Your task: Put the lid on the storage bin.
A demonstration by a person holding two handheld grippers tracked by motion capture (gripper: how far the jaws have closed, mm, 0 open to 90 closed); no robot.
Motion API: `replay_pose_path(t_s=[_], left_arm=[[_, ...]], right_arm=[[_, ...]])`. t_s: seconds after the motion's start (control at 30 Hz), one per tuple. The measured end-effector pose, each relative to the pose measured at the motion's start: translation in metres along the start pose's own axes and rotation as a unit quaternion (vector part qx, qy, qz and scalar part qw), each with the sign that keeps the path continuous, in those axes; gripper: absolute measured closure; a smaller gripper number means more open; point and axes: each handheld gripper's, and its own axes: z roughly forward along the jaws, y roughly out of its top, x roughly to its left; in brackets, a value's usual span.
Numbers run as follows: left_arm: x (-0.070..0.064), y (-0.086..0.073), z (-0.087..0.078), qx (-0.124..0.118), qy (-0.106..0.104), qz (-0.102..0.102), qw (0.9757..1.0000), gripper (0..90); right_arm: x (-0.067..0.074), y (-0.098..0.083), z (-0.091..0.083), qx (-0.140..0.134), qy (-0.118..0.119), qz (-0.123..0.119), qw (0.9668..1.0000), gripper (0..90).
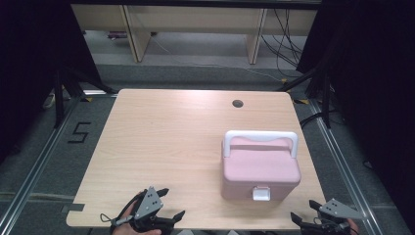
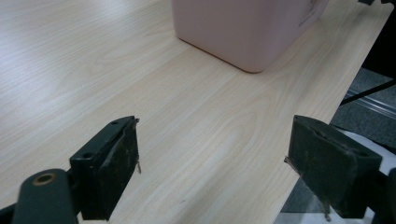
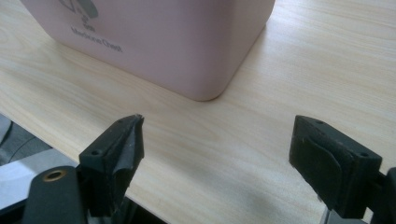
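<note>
Claws wait wide open and empty at our near edge, left claw (image 1: 164, 205) and right claw (image 1: 307, 211), flanking the closed pink box (image 1: 259, 171) on the surface (image 1: 161, 142), likely readying a two-sided approach.

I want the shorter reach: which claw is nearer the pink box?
The right claw, at the table's near right corner beside the pink plastic box; the left claw sits farther left.

Soft overhead light brightens the pale wooden table (image 1: 161, 142); surroundings fall dark, and the near black jaws look slightly blurred, perhaps.
</note>
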Motion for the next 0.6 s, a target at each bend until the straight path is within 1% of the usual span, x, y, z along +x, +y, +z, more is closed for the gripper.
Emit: replay_pose_path(t_s=[0.03, 0.07, 0.17, 0.23, 0.27, 0.37, 0.57, 0.6], left_arm=[[-0.0009, -0.0005, 0.0006, -0.004, 0.000, -0.003, 1.0000, 15.4], [-0.0006, -0.0009, 0.0002, -0.001, 0.000, -0.001, 1.0000, 15.4], [-0.0002, -0.0018, 0.0016, -0.006, 0.000, -0.003, 1.0000, 15.4], [-0.0002, -0.0020, 0.0014, -0.003, 0.001, -0.004, 1.0000, 15.4], [-0.0006, -0.0023, 0.0021, -0.006, 0.002, -0.006, 1.0000, 15.4], [-0.0001, -0.0020, 0.0016, -0.004, 0.001, -0.003, 1.0000, 15.4], [-0.0002, -0.0023, 0.0021, -0.006, 0.002, -0.006, 1.0000, 15.4], [-0.0003, -0.0023, 0.0022, -0.006, 0.001, -0.006, 1.0000, 15.4]], right_arm=[[0.0003, -0.0008, -0.0005, 0.003, 0.001, 0.000, 1.0000, 18.8], [-0.0002, -0.0011, -0.0007, 0.004, 0.000, -0.003, 1.0000, 18.7], [0.0005, -0.0034, -0.0009, 0.003, -0.001, -0.004, 1.0000, 18.5], [0.0003, -0.0041, -0.0009, 0.006, 0.002, -0.007, 1.0000, 18.3], [0.0002, -0.0049, -0.0001, 0.003, 0.001, -0.008, 1.0000, 18.1], [-0.0003, -0.0060, -0.0010, 0.008, -0.005, -0.009, 0.9999, 17.7], [0.0001, -0.0068, -0.0007, 0.009, -0.001, -0.010, 0.9999, 17.7], [-0.0005, -0.0069, -0.0007, 0.011, -0.001, -0.014, 0.9998, 17.8]])
